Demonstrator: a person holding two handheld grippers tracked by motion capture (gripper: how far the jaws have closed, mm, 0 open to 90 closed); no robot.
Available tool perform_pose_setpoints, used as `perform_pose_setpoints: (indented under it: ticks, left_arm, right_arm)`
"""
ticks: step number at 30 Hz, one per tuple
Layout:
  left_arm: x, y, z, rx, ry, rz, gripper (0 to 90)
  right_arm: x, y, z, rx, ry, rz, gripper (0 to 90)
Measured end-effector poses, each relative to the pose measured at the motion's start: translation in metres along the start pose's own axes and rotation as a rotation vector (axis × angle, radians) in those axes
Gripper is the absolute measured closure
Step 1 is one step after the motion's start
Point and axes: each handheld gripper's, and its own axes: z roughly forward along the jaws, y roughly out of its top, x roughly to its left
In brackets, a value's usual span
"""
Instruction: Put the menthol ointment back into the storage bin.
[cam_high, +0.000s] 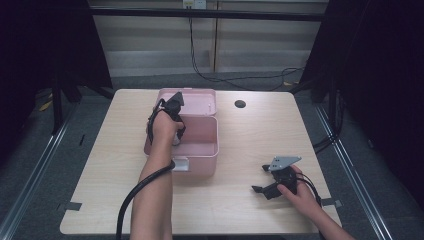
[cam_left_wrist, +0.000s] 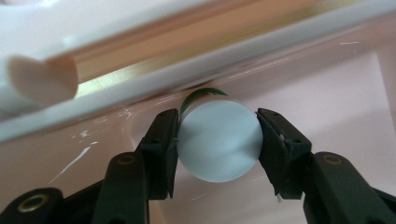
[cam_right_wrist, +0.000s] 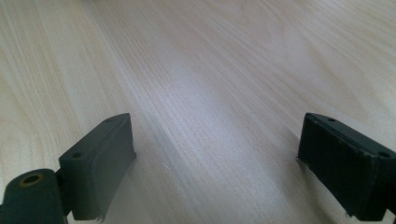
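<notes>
Your left gripper (cam_left_wrist: 217, 140) is down inside the open pink storage box (cam_high: 200, 150), its jaws clamped on either side of a white cylindrical container (cam_left_wrist: 218, 140) with a thin green edge at its far end; it looks like a small bottle or tube seen end-on, though you can't tell which. In the high view your left hand (cam_high: 165, 125) sits over the box's left half, near the raised lid (cam_high: 197, 100). Your right gripper (cam_right_wrist: 215, 163) rests on the wooden worktop (cam_high: 250, 135), well apart from the box, jaws spread wide with nothing between them. You seem to be mid-placement or mid-retrieval at the box's inner wall: next, keep the container clear of the white rim (cam_left_wrist: 233, 60) just above it, and hold your grip firm until it rests or clears
</notes>
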Motion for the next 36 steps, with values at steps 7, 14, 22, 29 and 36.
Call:
perform_pose_setpoints:
  ticks: [7,14,22,29,36]
  left_arm:
    - [0.0,-0.003,0.004,-0.023,0.005,-0.008,50.4]
    - [0.0,-0.005,0.008,-0.02,-0.008,0.0,50.3]
    - [-0.004,-0.005,0.013,-0.027,-0.025,0.008,50.1]
    - [-0.006,-0.004,0.013,-0.009,-0.035,0.02,49.9]
    - [-0.007,-0.005,0.011,-0.014,-0.05,0.013,45.2]
  right_arm:
    - [0.0,0.0,0.0,-0.002,0.0,0.001,9.9]
    - [0.0,0.0,0.0,-0.002,-0.001,0.0,9.9]
    - [0.0,0.0,0.0,-0.002,0.0,0.0,9.9]
    - [0.0,0.0,0.0,-0.003,0.0,-0.001,9.9]
    - [0.0,0.0,0.0,-0.002,0.0,0.0,9.9]
